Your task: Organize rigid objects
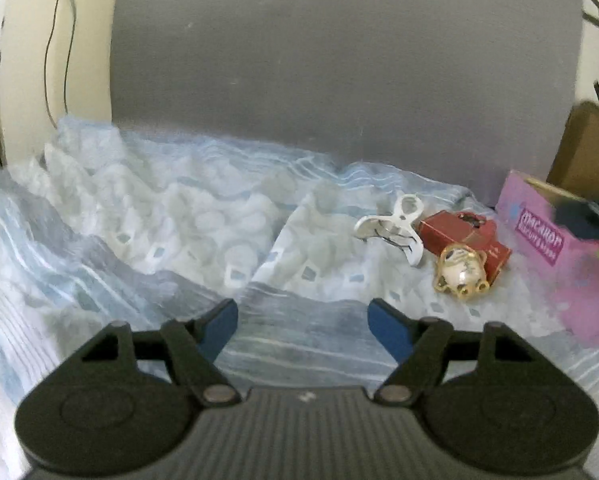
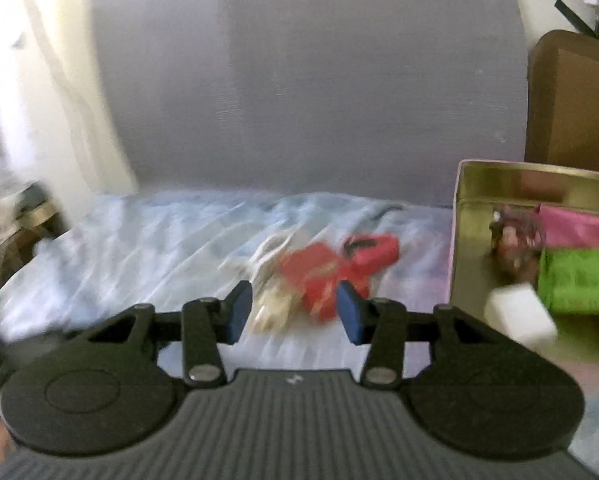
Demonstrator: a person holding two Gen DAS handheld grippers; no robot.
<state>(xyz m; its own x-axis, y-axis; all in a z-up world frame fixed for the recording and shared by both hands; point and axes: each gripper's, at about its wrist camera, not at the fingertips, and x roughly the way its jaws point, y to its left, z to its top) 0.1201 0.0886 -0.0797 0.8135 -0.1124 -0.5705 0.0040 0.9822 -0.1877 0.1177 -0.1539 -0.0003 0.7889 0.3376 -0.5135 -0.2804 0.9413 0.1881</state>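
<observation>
On a blue-and-white bedsheet lie a white clip-shaped tool, a red box and a small gold-and-white figurine, grouped at the right. My left gripper is open and empty, hovering short of them. A pink box stands at the far right. In the right wrist view my right gripper is open and empty above the blurred red box and figurine. The open tin holds a white block, a green item and a pink item.
A grey headboard rises behind the bed. A brown cardboard box stands behind the tin. A cable hangs on the cream wall at left. A low shelf sits left of the bed.
</observation>
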